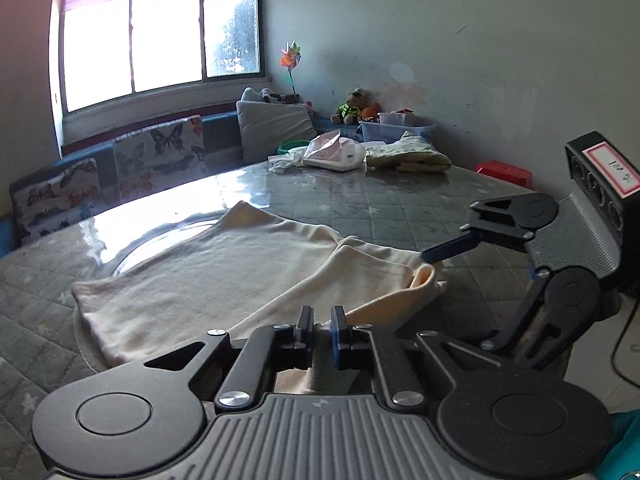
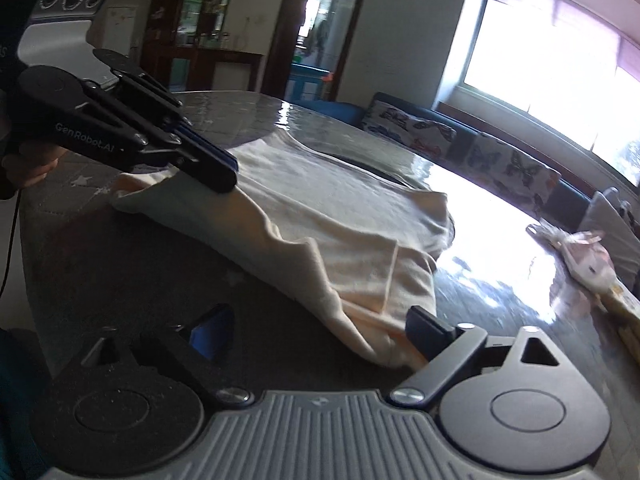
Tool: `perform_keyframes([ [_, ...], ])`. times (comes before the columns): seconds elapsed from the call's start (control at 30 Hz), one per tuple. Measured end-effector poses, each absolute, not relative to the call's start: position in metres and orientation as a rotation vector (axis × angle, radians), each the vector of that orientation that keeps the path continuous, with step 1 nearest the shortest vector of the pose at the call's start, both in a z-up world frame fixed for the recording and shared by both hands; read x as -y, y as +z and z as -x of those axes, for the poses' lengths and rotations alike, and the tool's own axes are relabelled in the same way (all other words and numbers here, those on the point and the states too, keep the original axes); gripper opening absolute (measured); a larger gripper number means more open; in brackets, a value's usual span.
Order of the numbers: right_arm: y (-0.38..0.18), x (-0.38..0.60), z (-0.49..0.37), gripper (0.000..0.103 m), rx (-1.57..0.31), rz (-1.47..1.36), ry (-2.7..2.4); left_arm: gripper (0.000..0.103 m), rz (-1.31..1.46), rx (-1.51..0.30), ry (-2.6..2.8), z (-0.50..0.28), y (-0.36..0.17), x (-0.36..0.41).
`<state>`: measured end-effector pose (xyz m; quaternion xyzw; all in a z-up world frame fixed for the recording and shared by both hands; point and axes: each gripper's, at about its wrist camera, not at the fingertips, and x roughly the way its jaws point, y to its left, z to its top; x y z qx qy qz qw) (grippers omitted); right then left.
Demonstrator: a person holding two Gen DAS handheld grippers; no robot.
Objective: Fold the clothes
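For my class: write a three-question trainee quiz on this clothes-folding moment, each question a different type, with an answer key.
1. True or false: the left gripper is shut on the cream garment.
2. Which gripper stands open? A left, B right.
3. Fill in: the teddy bear sits against the far ____.

Key: 1 true; 2 B; 3 wall.
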<state>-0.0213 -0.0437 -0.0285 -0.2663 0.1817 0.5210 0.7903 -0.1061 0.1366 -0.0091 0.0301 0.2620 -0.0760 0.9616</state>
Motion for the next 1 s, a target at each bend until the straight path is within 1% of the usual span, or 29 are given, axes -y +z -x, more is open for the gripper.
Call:
perform_keyframes([
  [0.03, -0.028, 0.039, 0.02, 0.084, -0.384, 0.58, 1.135, 0.009, -0.057, -0.533, -0.158, 0.106, -0.01, -0.137],
  [0.1, -0.028, 0.032, 0.018, 0.08, -0.363, 0.608, 1.164, 0.01, -0.056, -0.536, -0.168, 0.109, -0.011, -0.136],
  [0.13, -0.028, 0.028, 0.017, 0.075, -0.35, 0.621, 1.177, 0.01, -0.055, -0.536, -0.173, 0.11, -0.012, -0.135],
  [0.17, -0.029, 0.026, 0.017, 0.072, -0.344, 0.631, 1.194, 0.01, -0.054, -0.536, -0.177, 0.112, -0.013, -0.134],
  [0.2, -0.029, 0.023, 0.016, 0.066, -0.339, 0.64, 1.211, 0.011, -0.055, -0.536, -0.179, 0.114, -0.013, -0.133],
  [0.23, -0.028, 0.022, 0.015, 0.056, -0.341, 0.643, 1.222, 0.013, -0.055, -0.537, -0.178, 0.117, -0.014, -0.132],
  [0.3, -0.028, 0.019, 0.015, 0.045, -0.35, 0.651, 1.257, 0.014, -0.051, -0.538, -0.183, 0.122, -0.015, -0.131],
  [0.33, -0.028, 0.018, 0.016, 0.042, -0.353, 0.655, 1.261, 0.017, -0.054, -0.539, -0.18, 0.125, -0.016, -0.13],
  [0.37, -0.028, 0.018, 0.017, 0.038, -0.355, 0.658, 1.265, 0.027, -0.06, -0.542, -0.174, 0.128, -0.016, -0.128],
  [0.4, -0.027, 0.018, 0.017, 0.031, -0.358, 0.661, 1.269, 0.038, -0.073, -0.542, -0.165, 0.132, -0.017, -0.127],
  [0.43, -0.027, 0.018, 0.018, 0.03, -0.361, 0.658, 1.273, 0.043, -0.09, -0.538, -0.156, 0.136, -0.018, -0.125],
  [0.47, -0.027, 0.018, 0.018, 0.028, -0.366, 0.654, 1.274, 0.052, -0.106, -0.534, -0.148, 0.141, -0.019, -0.123],
  [0.5, -0.026, 0.018, 0.018, 0.025, -0.371, 0.65, 1.274, 0.058, -0.124, -0.535, -0.141, 0.144, -0.02, -0.121],
  [0.57, -0.024, 0.017, 0.015, 0.024, -0.396, 0.623, 1.274, 0.059, -0.17, -0.54, -0.137, 0.149, -0.024, -0.117],
  [0.73, -0.021, 0.015, 0.007, 0.02, -0.434, 0.581, 1.266, 0.059, -0.276, -0.575, -0.094, 0.143, -0.038, -0.111],
  [0.77, -0.021, 0.015, 0.008, 0.02, -0.432, 0.582, 1.264, 0.055, -0.295, -0.586, -0.085, 0.14, -0.041, -0.112],
  [0.8, -0.021, 0.015, 0.008, 0.019, -0.43, 0.584, 1.262, 0.044, -0.306, -0.588, -0.083, 0.139, -0.043, -0.112],
  [0.83, -0.022, 0.016, 0.009, 0.018, -0.431, 0.584, 1.259, 0.036, -0.31, -0.584, -0.089, 0.139, -0.044, -0.113],
  [0.87, -0.024, 0.016, 0.009, 0.017, -0.431, 0.581, 1.256, 0.024, -0.306, -0.587, -0.093, 0.138, -0.044, -0.115],
  [0.9, -0.024, 0.017, 0.011, 0.015, -0.43, 0.579, 1.255, 0.017, -0.295, -0.586, -0.094, 0.139, -0.043, -0.118],
  [0.93, -0.024, 0.018, 0.012, 0.014, -0.429, 0.577, 1.254, 0.014, -0.283, -0.586, -0.097, 0.14, -0.041, -0.12],
  [1.0, -0.022, 0.021, 0.014, 0.012, -0.429, 0.567, 1.258, 0.012, -0.248, -0.582, -0.111, 0.144, -0.035, -0.125],
])
